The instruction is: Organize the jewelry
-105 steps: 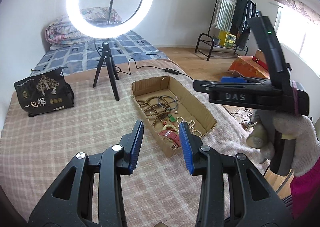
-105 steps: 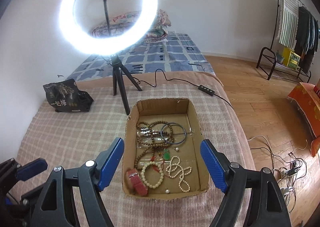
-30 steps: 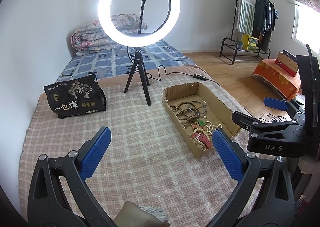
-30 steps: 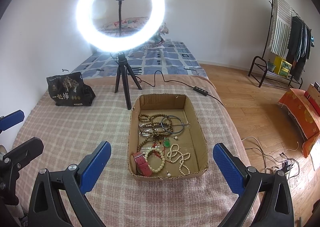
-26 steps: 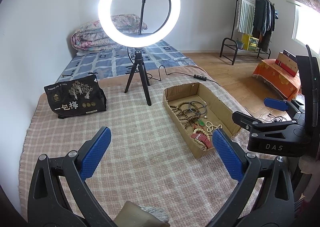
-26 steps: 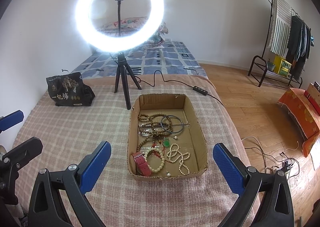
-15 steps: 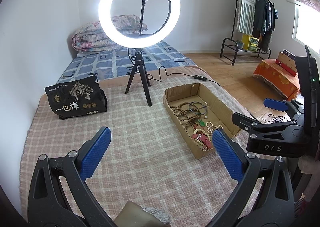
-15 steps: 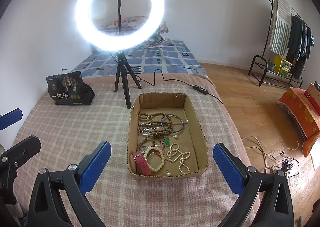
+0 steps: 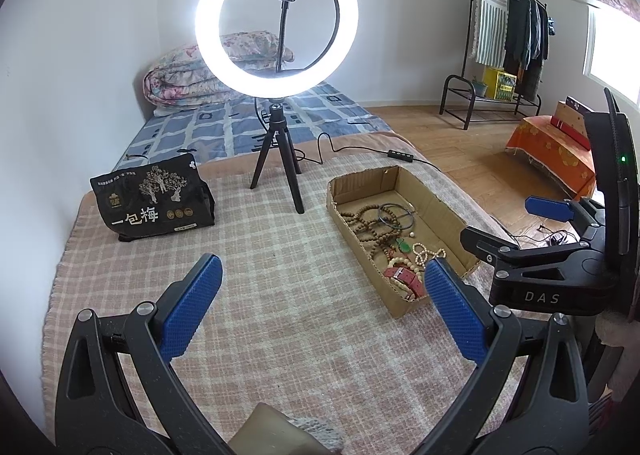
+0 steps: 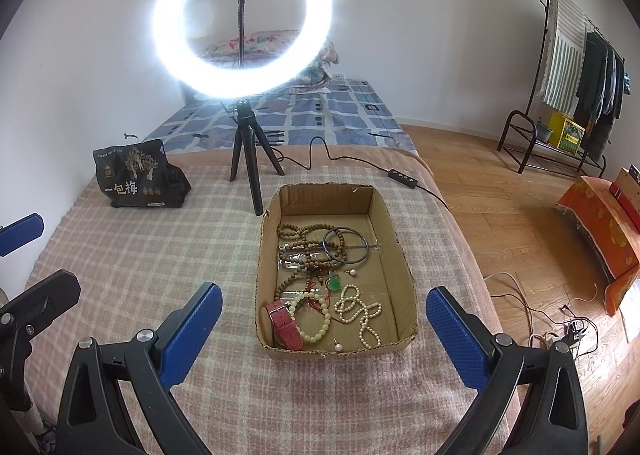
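A shallow cardboard box (image 10: 396, 255) (image 9: 440, 215) lies on the checked blanket. Inside it are brown wooden bead strands (image 10: 308, 247), a dark bangle (image 10: 346, 241), a green pendant (image 10: 334, 282), a cream bead bracelet (image 10: 316, 317), a pearl necklace (image 10: 360, 313) and a red watch strap (image 10: 282, 321) (image 9: 404, 279). My right gripper (image 10: 322, 321) hangs open just before the box's near end, nothing between its blue pads. My left gripper (image 9: 320, 295) is open over the blanket to the left of the box, empty. The right gripper's body (image 9: 560, 267) shows at the right of the left wrist view.
A lit ring light on a black tripod (image 10: 250, 159) stands behind the box, its cable (image 10: 400, 177) trailing right. A black printed bag (image 10: 136, 175) sits at the back left. The blanket's right edge (image 10: 480, 275) drops to a wooden floor with cords. A clothes rack (image 10: 576, 95) stands far right.
Since 3.5 s ago the left gripper's jaws have spread wide and it has swung left and back from the box. The right gripper's jaws also widened. Over the last second, almost nothing moved.
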`<state>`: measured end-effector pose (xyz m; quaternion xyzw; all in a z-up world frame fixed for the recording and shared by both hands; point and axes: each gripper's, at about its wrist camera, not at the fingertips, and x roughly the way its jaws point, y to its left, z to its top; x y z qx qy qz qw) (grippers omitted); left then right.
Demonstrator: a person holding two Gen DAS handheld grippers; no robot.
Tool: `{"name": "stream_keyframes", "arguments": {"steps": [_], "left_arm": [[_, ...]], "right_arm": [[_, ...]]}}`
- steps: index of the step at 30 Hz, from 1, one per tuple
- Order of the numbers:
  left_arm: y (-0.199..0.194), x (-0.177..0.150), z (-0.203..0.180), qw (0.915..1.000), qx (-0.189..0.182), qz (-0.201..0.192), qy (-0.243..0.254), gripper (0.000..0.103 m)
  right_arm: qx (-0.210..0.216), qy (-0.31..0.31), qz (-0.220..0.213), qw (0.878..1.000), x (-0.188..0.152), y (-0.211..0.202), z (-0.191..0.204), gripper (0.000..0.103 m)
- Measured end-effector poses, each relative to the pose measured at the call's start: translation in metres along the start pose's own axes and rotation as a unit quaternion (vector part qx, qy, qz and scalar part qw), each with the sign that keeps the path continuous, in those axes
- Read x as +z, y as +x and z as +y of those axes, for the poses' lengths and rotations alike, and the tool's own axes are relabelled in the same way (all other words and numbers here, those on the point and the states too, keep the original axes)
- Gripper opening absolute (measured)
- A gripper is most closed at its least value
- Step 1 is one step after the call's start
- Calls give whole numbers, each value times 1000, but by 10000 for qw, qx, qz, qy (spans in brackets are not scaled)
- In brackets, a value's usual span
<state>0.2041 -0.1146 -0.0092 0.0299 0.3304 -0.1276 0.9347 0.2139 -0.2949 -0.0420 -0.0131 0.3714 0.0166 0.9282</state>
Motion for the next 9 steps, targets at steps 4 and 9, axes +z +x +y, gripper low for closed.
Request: {"name": "stream_keyframes", "arguments": {"steps": [4,9], "left_arm": [[-2,2,3,10000,33,-51,1,103],[-6,2,3,9997,129,-181,63,103]], "right_arm": [[1,-6,8,10000,0,0,0,103],[-3,-11,19,10000,-2,0,0,103]]}}
